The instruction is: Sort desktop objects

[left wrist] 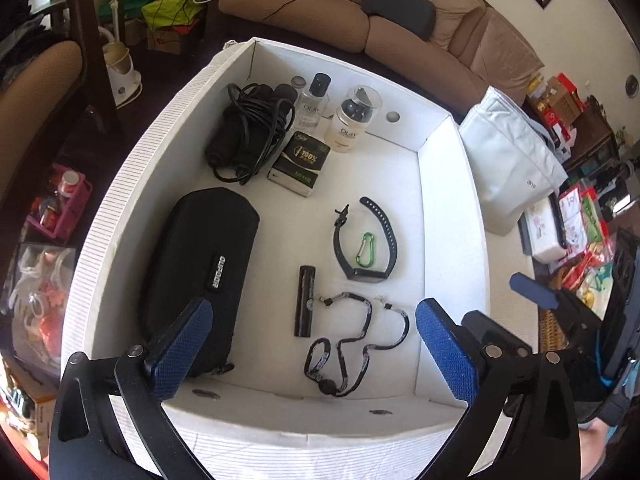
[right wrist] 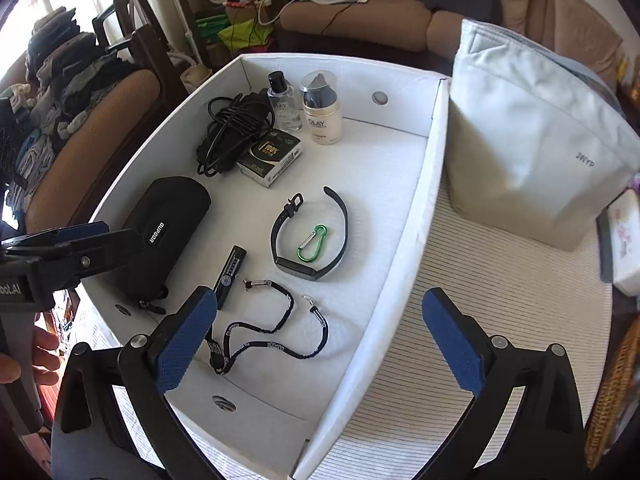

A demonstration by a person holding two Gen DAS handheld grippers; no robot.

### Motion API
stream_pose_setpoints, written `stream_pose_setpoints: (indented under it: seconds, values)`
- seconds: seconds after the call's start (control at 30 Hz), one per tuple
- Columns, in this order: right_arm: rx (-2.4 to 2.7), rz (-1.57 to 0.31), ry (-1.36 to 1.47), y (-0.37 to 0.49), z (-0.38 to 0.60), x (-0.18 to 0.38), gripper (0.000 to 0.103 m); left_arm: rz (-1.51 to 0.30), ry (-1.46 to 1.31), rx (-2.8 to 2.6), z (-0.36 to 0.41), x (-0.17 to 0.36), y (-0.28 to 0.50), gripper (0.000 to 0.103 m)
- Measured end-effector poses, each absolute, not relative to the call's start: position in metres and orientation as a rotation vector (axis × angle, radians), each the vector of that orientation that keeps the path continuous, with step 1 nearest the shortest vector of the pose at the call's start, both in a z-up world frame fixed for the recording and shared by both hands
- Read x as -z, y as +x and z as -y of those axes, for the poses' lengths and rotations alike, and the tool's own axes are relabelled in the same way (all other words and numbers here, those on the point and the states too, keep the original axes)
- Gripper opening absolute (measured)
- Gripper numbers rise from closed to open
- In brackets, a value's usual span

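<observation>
A white box [left wrist: 444, 200] holds a black case [left wrist: 196, 264], cord [left wrist: 250, 128], two bottles [left wrist: 346, 118], watch band [left wrist: 368, 240], green clip [left wrist: 364, 249], strap [left wrist: 352, 344].

Below me a table under a white striped cloth [right wrist: 480, 300] carries a shallow white box [right wrist: 404, 248], a pale grey fabric bag [right wrist: 532, 152] standing upright just to its right, and a flat printed box [right wrist: 624, 240] at the cloth's right edge.
</observation>
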State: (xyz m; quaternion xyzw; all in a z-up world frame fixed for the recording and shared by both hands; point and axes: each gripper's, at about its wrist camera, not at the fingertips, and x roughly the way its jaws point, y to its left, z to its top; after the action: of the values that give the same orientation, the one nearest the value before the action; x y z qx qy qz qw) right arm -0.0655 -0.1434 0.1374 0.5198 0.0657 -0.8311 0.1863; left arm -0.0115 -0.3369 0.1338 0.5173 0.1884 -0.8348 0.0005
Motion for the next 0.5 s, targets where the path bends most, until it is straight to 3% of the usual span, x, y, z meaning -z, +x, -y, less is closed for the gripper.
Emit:
stream_pose_setpoints:
  seconds: [0.5]
  values:
    - [2.427,-0.046,1.435,-0.023,0.042,-0.149,0.103,-0.391,1.601,2.645,0.242,-0.146,0.033,0.103]
